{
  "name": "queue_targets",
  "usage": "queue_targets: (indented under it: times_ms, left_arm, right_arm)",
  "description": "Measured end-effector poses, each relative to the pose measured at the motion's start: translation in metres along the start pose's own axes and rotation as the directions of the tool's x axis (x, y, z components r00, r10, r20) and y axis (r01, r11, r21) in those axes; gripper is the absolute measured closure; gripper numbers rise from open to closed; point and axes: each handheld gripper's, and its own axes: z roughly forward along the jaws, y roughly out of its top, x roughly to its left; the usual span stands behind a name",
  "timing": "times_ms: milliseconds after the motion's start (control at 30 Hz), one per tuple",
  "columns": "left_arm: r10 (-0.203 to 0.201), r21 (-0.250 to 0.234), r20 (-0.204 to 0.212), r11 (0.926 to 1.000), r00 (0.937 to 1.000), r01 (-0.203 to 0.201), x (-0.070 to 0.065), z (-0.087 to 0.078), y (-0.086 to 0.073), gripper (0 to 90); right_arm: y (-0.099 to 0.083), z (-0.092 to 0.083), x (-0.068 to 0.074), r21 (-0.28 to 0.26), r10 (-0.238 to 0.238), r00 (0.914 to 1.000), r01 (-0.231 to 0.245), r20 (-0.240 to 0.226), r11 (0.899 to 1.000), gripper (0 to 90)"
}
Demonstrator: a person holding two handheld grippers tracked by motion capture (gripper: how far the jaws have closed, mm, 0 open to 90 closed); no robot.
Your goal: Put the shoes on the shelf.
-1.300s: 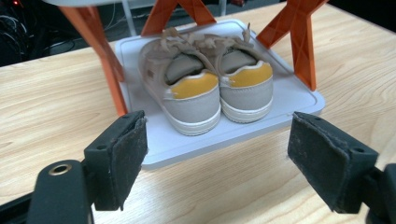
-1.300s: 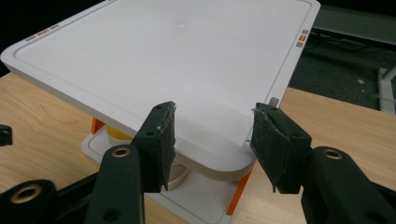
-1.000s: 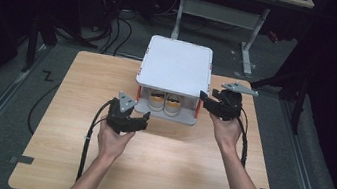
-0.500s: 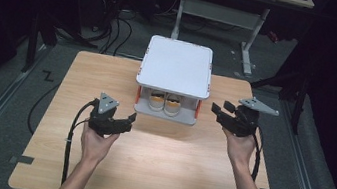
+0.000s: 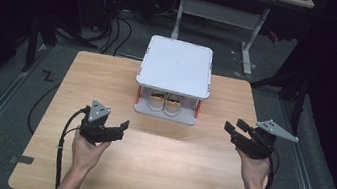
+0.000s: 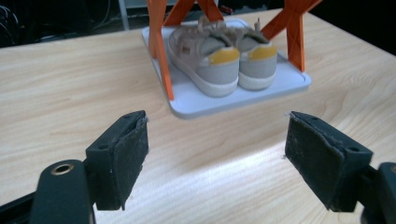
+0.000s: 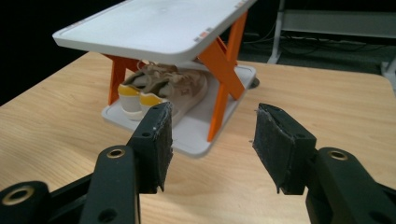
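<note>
A white two-shelf rack [image 5: 175,68] on orange legs stands at the back middle of the wooden table [image 5: 170,170]. A pair of tan sneakers with yellow heels [image 5: 165,104] sits on its lower shelf [image 6: 243,95], heels facing me. My left gripper [image 5: 119,130] hovers left of and nearer than the rack, open and empty; the sneakers [image 6: 224,56] lie well beyond its jaws. My right gripper [image 5: 233,126] hovers to the rack's right, open and empty, its jaws having just opened a little; the sneakers [image 7: 159,88] are beyond its fingertips [image 7: 159,140].
Bare wood lies between the two hands and in front of the rack. Black cables [image 5: 67,130] trail from the left gripper over the table's near left. A table frame [image 5: 247,30] and cords stand on the dark floor behind.
Both hands have drawn back from the rack toward the near edge, the left going left and the right going right. Nothing is carried in either.
</note>
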Motion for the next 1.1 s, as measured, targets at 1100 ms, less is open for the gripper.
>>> queue_targets:
  times_ms: [1100]
  left_arm:
    - [-0.062, 0.123, -0.125, 0.9893, 0.9903, 0.078, 0.028, 0.021, -0.061, 22.5]
  right_arm:
    - [-0.11, 0.014, -0.032, 0.179, 0.032, 0.9848, -0.063, 0.171, 0.982, 44.7]
